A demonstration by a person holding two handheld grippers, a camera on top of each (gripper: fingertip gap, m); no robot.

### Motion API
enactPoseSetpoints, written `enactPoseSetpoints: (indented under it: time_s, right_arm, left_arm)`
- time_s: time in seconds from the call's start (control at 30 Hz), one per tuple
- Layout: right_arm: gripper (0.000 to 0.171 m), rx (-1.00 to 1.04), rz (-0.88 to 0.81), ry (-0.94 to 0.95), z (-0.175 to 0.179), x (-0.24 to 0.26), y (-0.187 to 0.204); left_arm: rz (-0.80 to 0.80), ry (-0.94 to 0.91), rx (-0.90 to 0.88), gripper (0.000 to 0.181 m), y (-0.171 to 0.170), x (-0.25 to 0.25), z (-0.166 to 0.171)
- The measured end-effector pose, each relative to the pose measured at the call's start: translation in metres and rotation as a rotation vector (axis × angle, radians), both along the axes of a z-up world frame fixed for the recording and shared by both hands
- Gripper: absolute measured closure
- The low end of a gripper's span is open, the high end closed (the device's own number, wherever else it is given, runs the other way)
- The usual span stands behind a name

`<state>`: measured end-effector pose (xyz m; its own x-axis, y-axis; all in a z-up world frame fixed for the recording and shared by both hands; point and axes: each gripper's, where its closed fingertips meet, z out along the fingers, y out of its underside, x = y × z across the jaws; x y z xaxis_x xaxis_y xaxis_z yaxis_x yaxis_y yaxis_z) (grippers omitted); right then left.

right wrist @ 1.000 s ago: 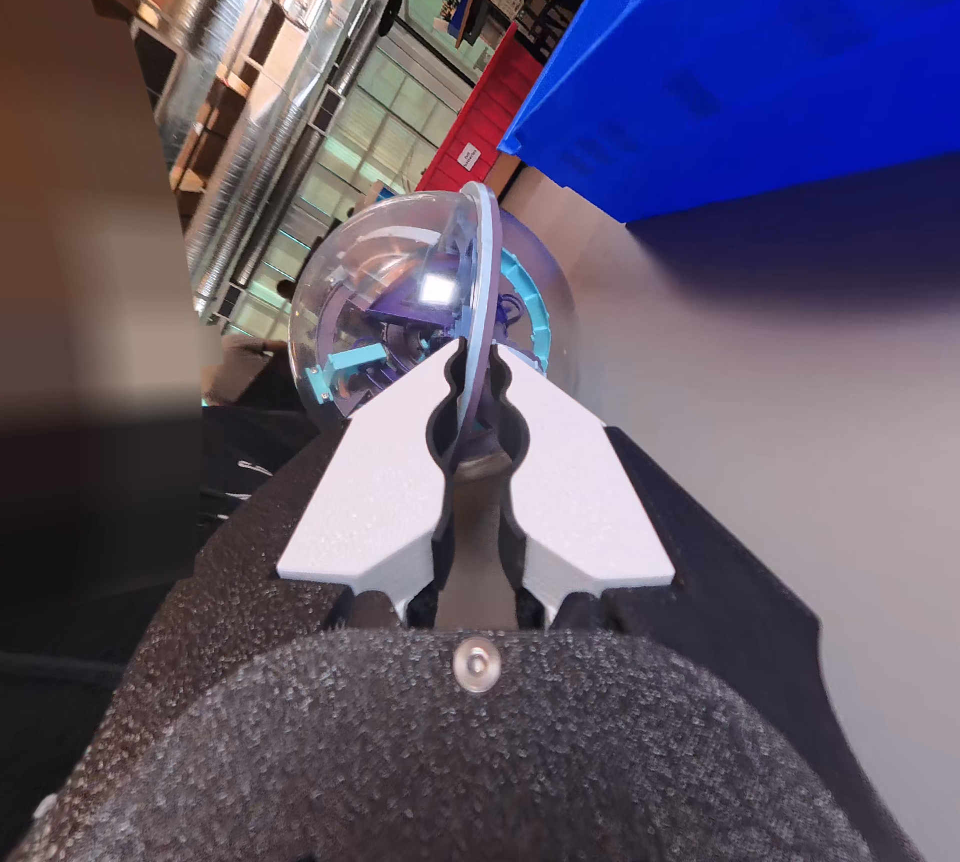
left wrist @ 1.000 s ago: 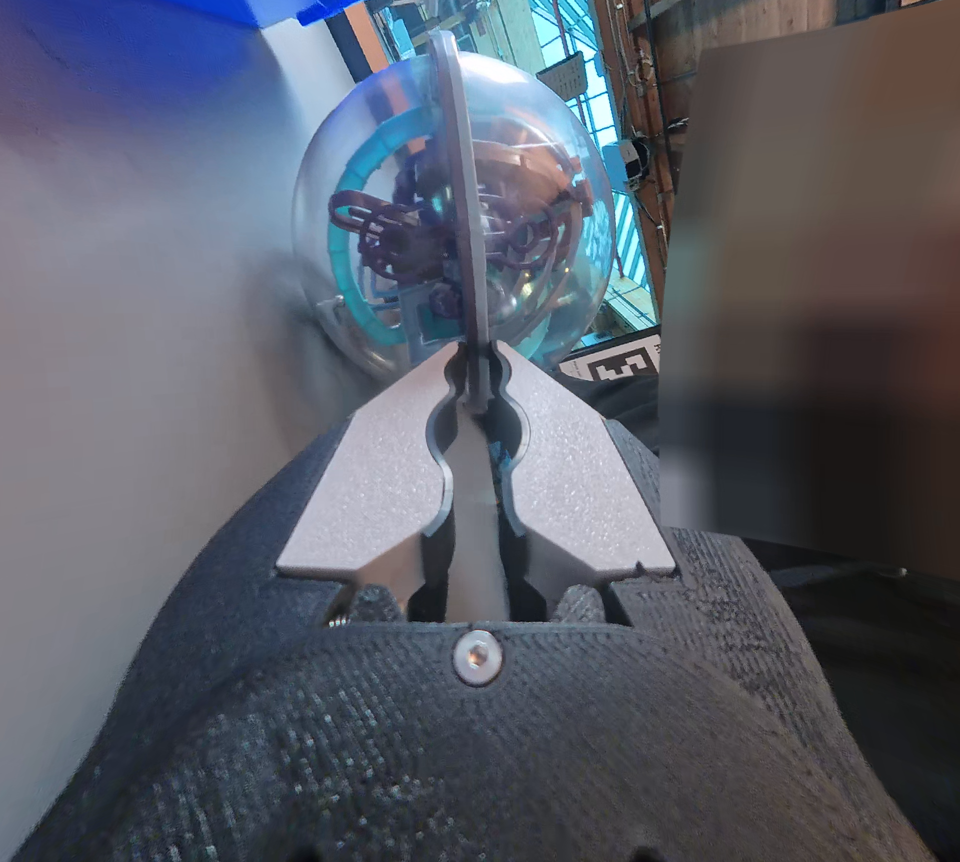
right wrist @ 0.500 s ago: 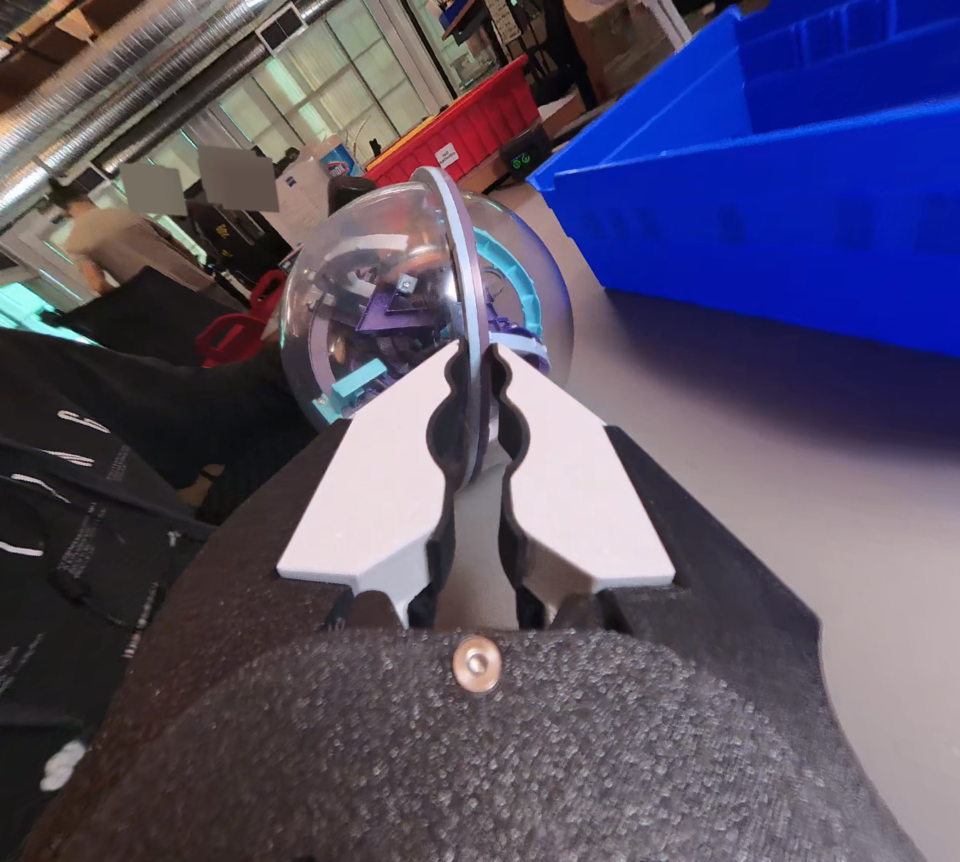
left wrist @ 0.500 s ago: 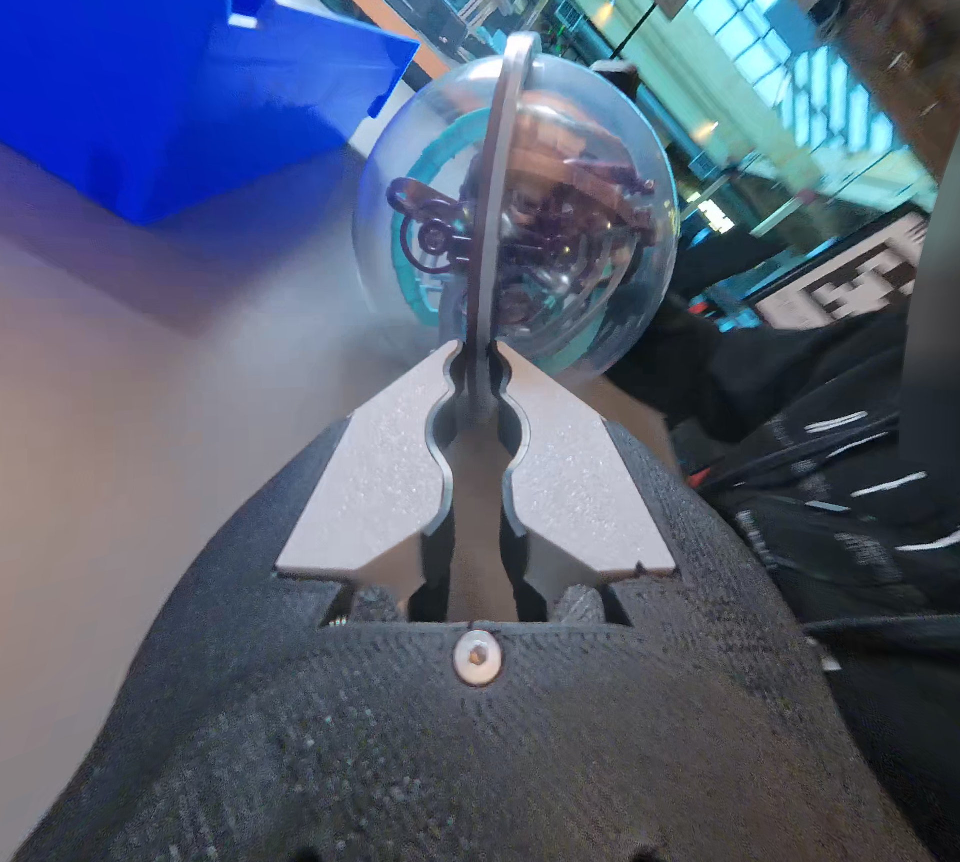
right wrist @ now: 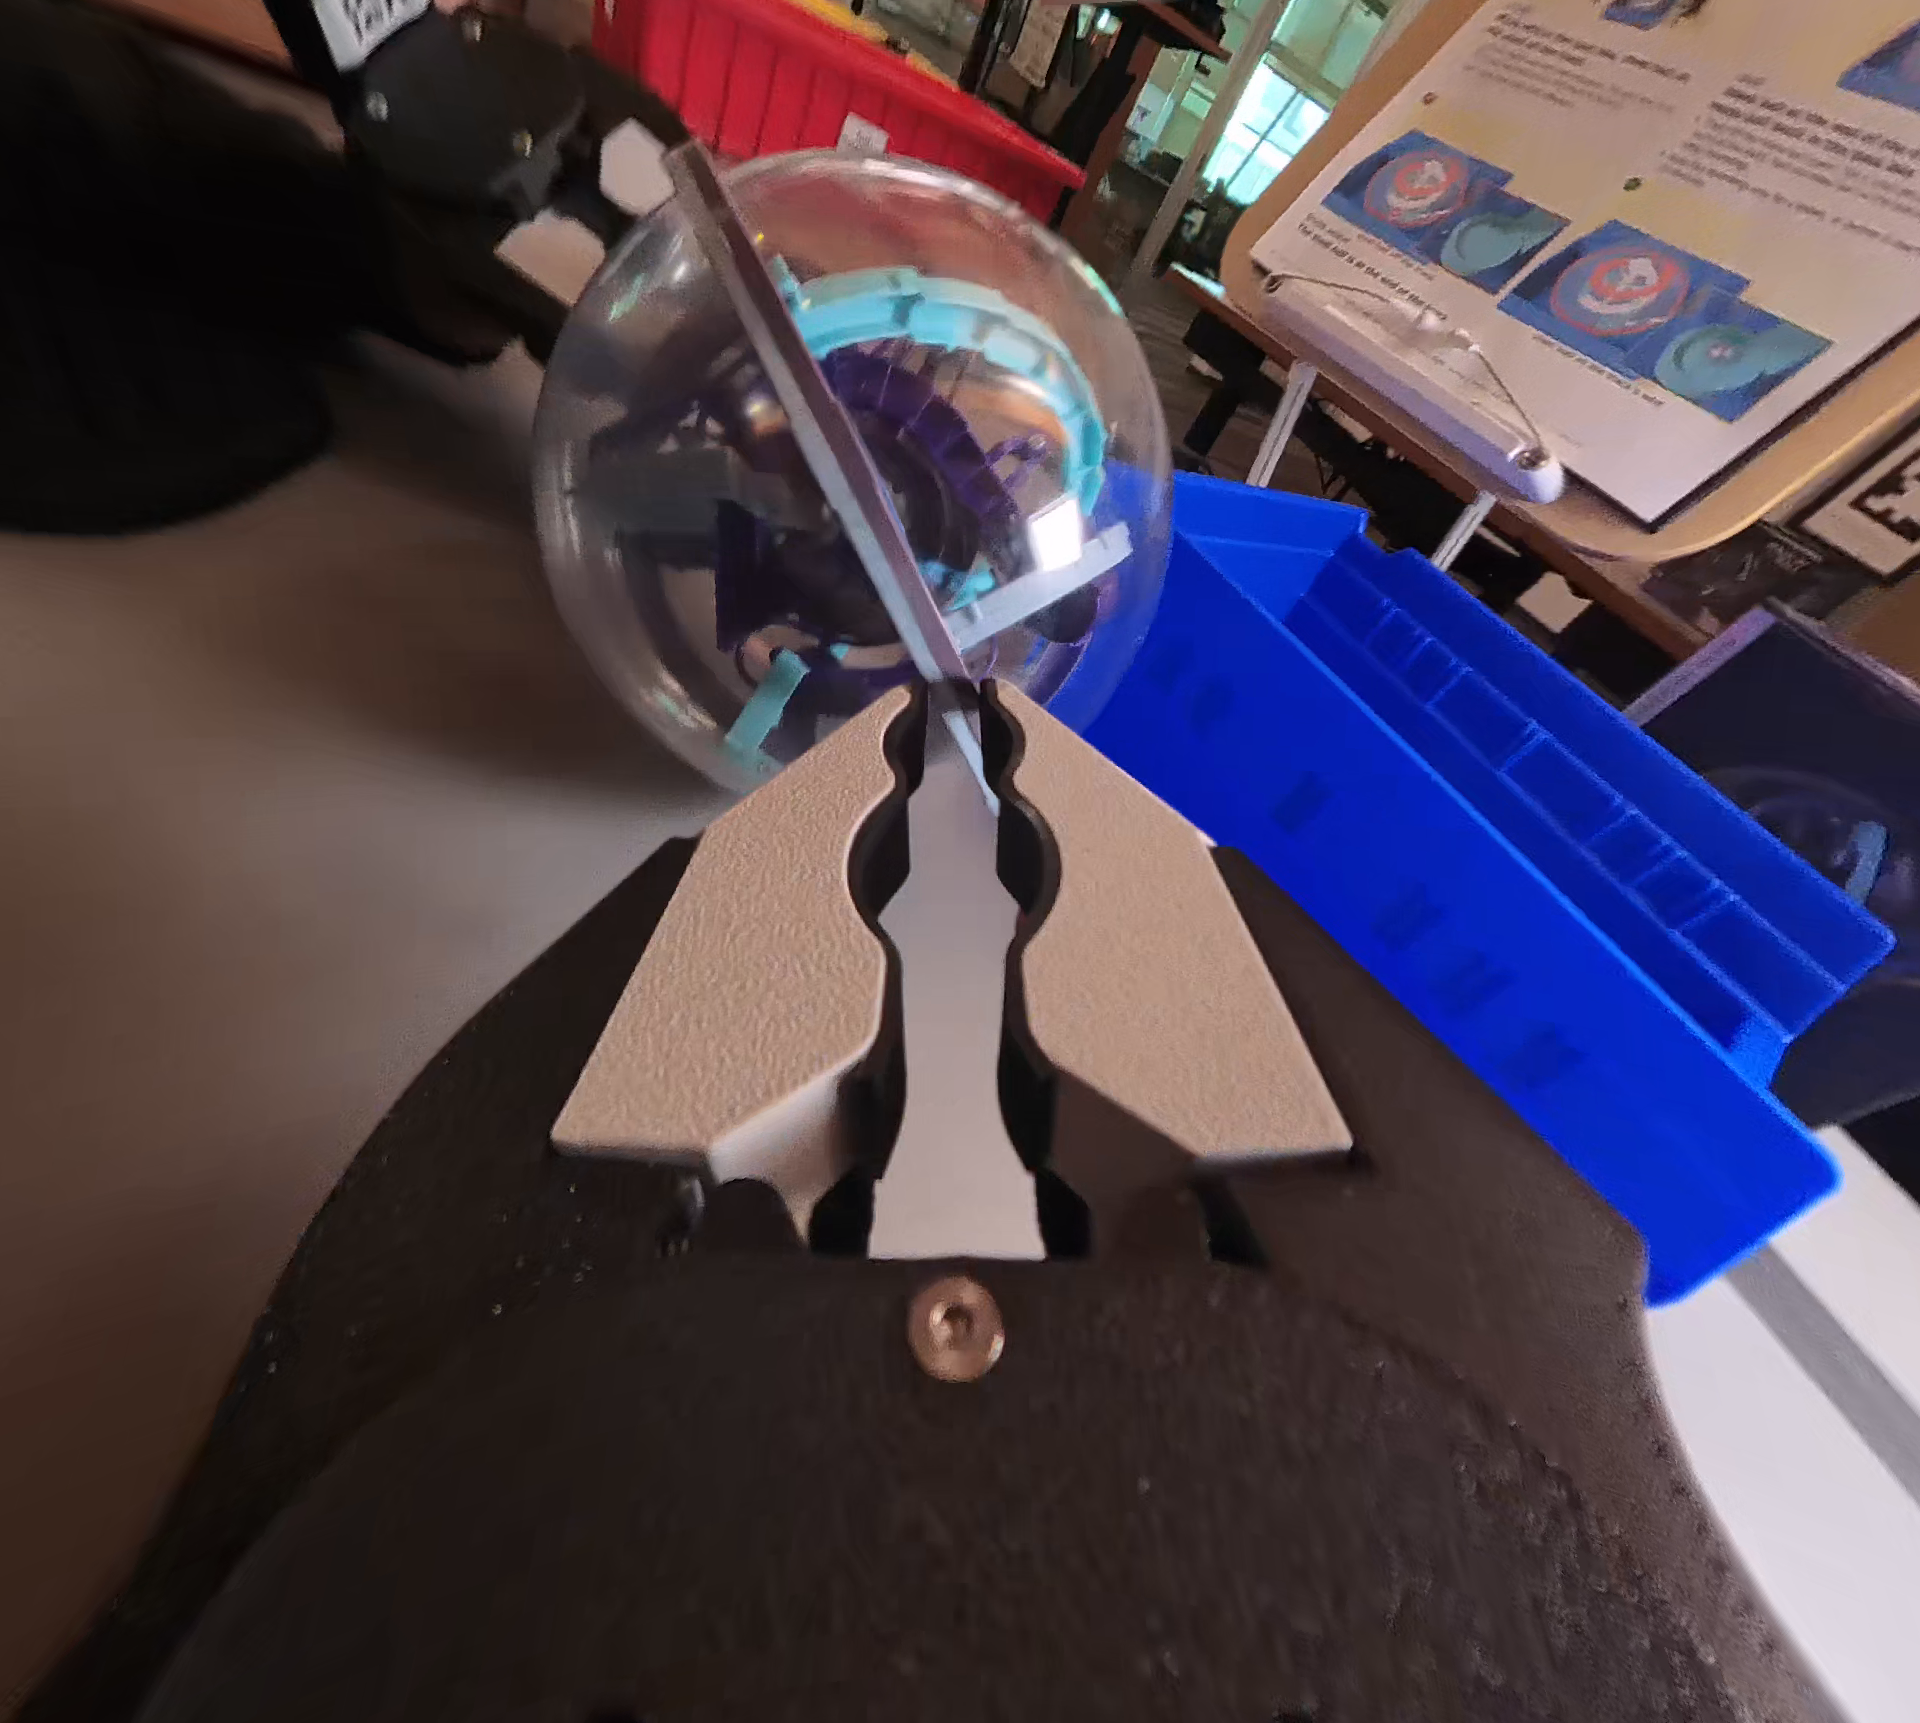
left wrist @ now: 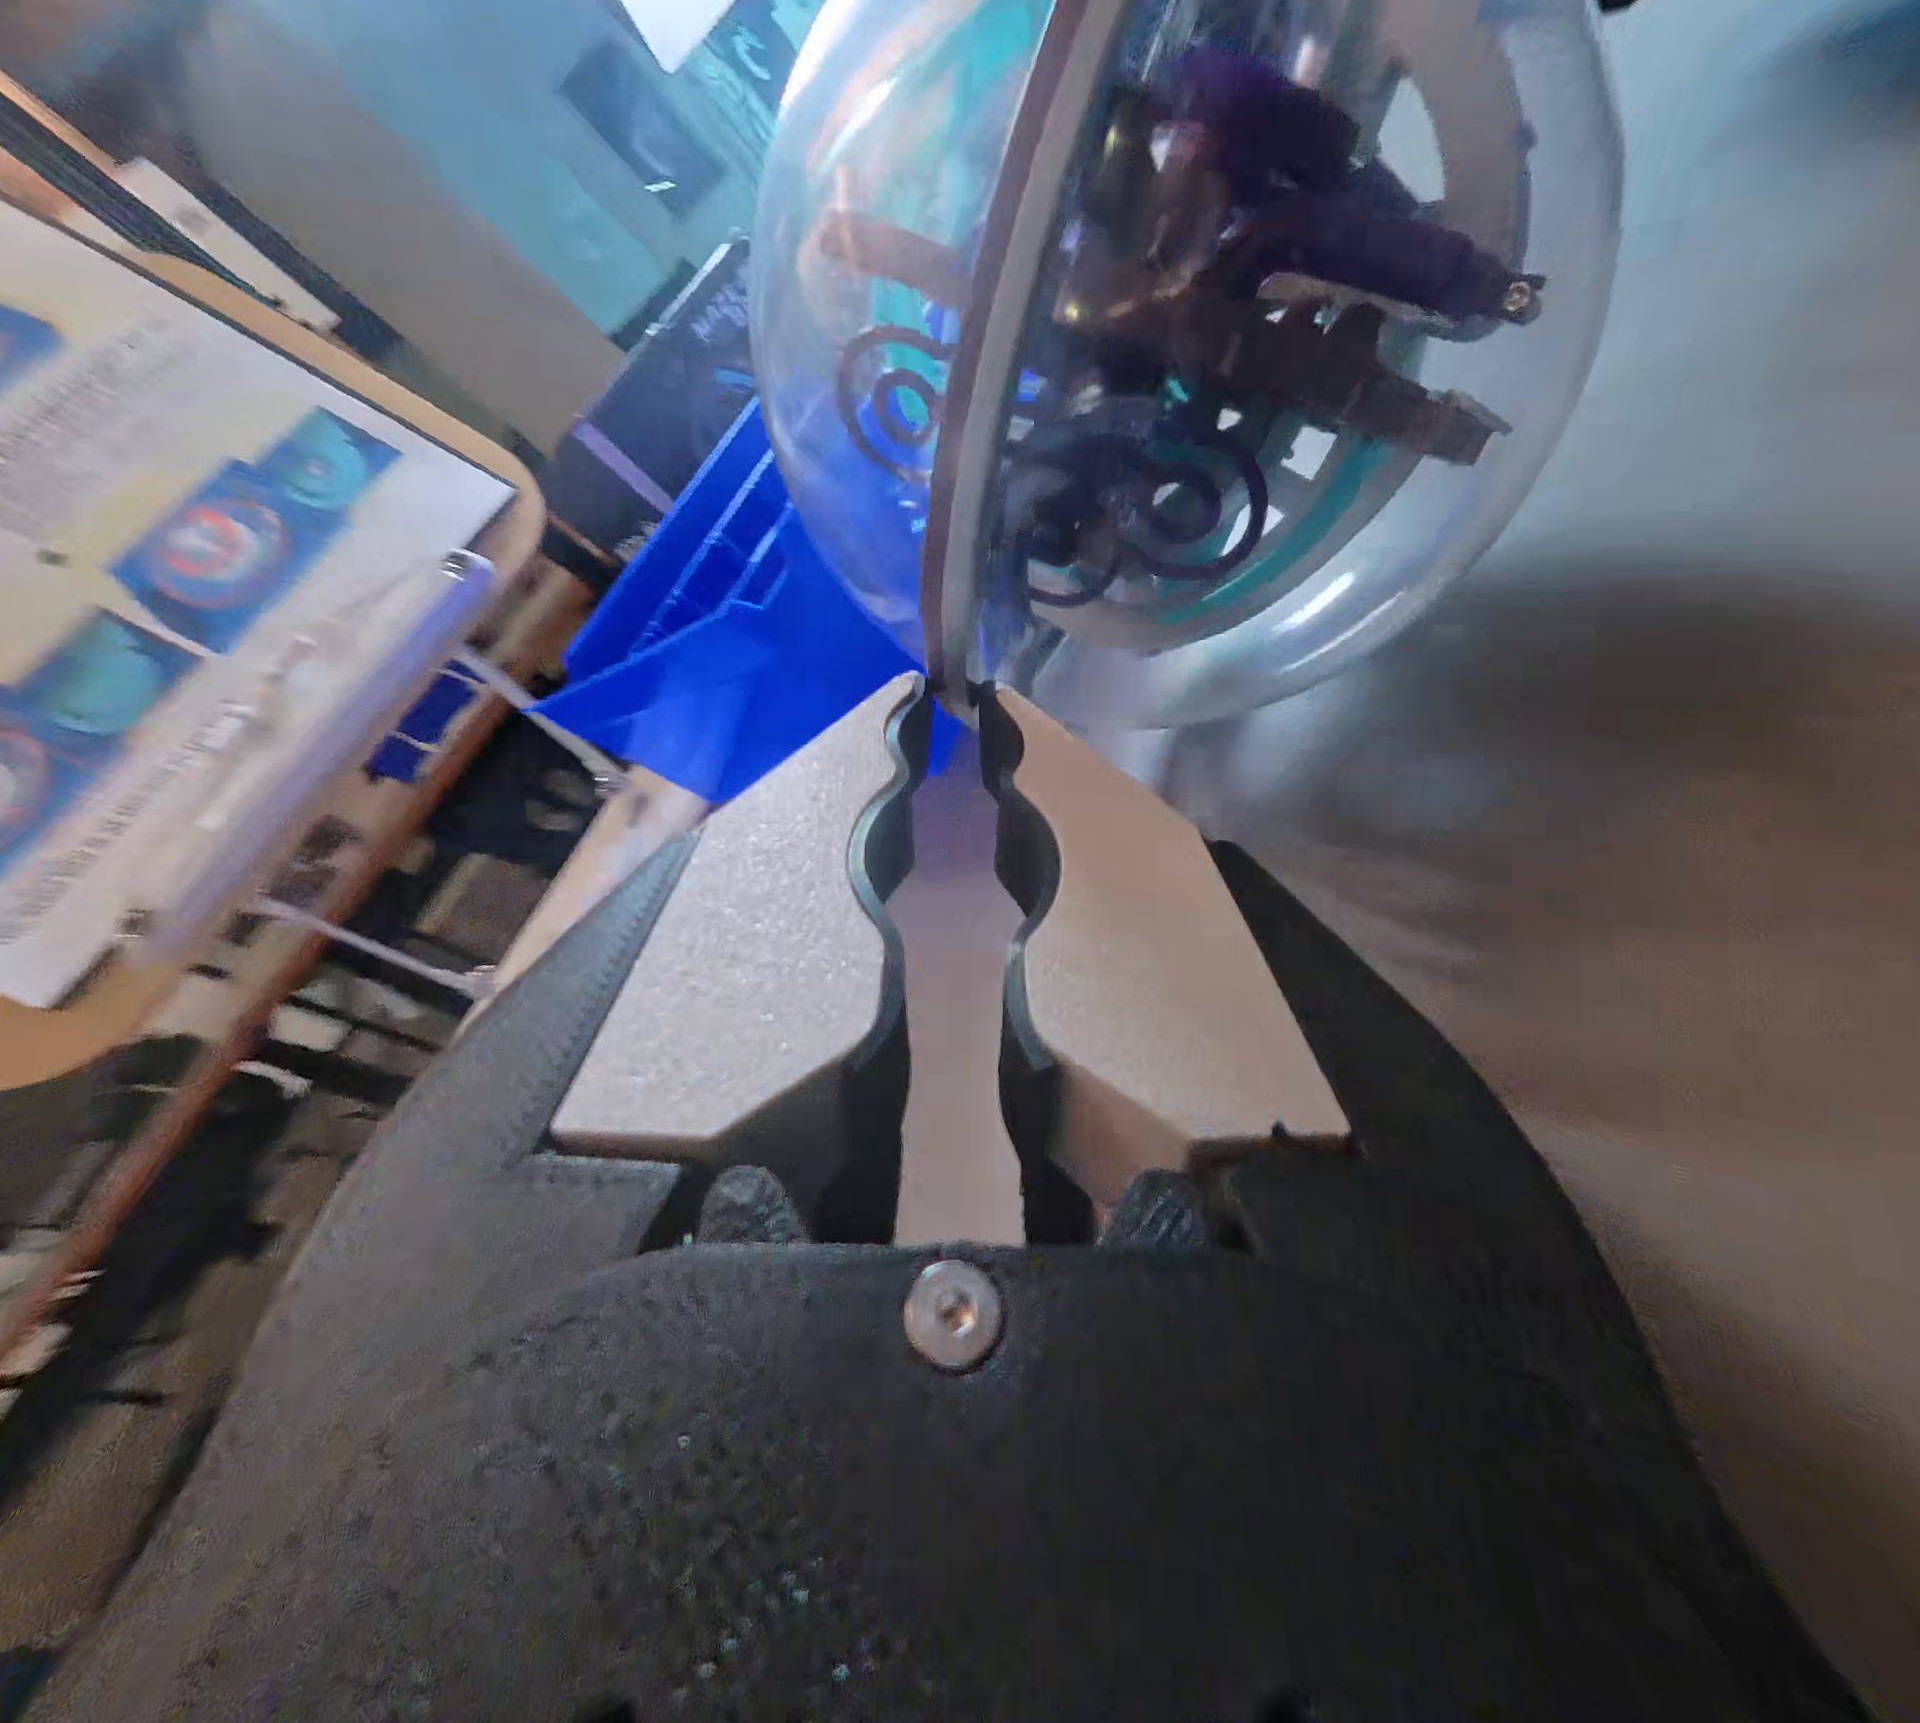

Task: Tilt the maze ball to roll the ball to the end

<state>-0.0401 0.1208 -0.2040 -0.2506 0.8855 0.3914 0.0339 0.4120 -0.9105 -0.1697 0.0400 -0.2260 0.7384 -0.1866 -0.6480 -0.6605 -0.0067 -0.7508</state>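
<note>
The maze ball is a clear sphere with a grey rim band and teal, purple and brown tracks inside. It fills the upper middle of the left wrist view [left wrist: 1247, 271] and sits mid-frame in the right wrist view [right wrist: 727, 447]. My left gripper [left wrist: 953, 692] is shut on the rim band at its very tips. My right gripper [right wrist: 951, 694] is shut on the rim band on the opposite side. The ball is held off the table, tilted. The left gripper's dark body [right wrist: 468, 104] shows beyond the ball. I cannot pick out the small ball inside.
A blue bin [right wrist: 1455, 842] stands on the pale table [right wrist: 208, 738], right of the ball, and shows behind it in the left wrist view [left wrist: 727, 665]. An instruction board [right wrist: 1621, 198] stands beyond. A red crate [right wrist: 790, 63] is farther back.
Both grippers have kept their hold and swung the ball round. In the left wrist view the table went from the left side to the right. The rim band now leans instead of standing upright.
</note>
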Motion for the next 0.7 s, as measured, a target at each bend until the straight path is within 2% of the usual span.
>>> enactPoseSetpoints:
  time_s: [0.13,0.2,0.27,0.33,0.4,0.5,0.53,0.57,0.6,0.63,0.7]
  right_arm:
    - [0.164,0.186,0.028,-0.09,-0.028,-0.002,-0.012]
    - [0.165,0.22,0.049,-0.096,-0.032,-0.003,-0.02]
    - [0.165,0.204,0.09,-0.098,-0.03,-0.001,-0.028]
    - [0.165,0.204,0.099,-0.084,-0.026,0.001,-0.031]
    - [0.165,0.236,0.081,-0.067,-0.023,0.0,-0.031]
    - [0.155,0.3,0.04,-0.024,-0.017,-0.004,-0.035]
    - [0.152,0.312,0.02,-0.008,-0.014,-0.007,-0.037]
    - [0.149,0.323,-0.007,0.007,-0.012,-0.011,-0.038]
    - [0.155,0.339,-0.044,0.021,-0.01,-0.015,-0.038]
    - [0.164,0.366,-0.083,0.038,-0.009,-0.019,-0.037]
    - [0.165,0.444,-0.136,0.076,-0.006,-0.024,-0.038]
  left_arm:
    - [0.075,0.137,0.074,0.181,0.001,-0.014,0.006]
    - [0.04,0.188,0.094,0.18,-0.004,-0.011,0.008]
    - [-0.015,0.187,0.106,0.163,-0.011,-0.009,0.013]
    - [-0.069,0.047,0.075,0.153,-0.016,-0.01,0.016]
    - [-0.139,-0.228,0.059,0.143,-0.021,-0.012,0.028]
    - [-0.284,-0.737,0.056,0.103,-0.024,-0.018,0.057]
    - [-0.322,-0.856,0.043,0.09,-0.023,-0.017,0.062]
    - [-0.355,-0.908,0.017,0.082,-0.021,-0.011,0.062]
    - [-0.377,-0.902,-0.008,0.079,-0.019,0.0,0.059]
    - [-0.377,-0.863,-0.025,0.079,-0.016,0.01,0.054]
    - [-0.315,-0.752,-0.066,0.083,-0.008,0.02,0.042]
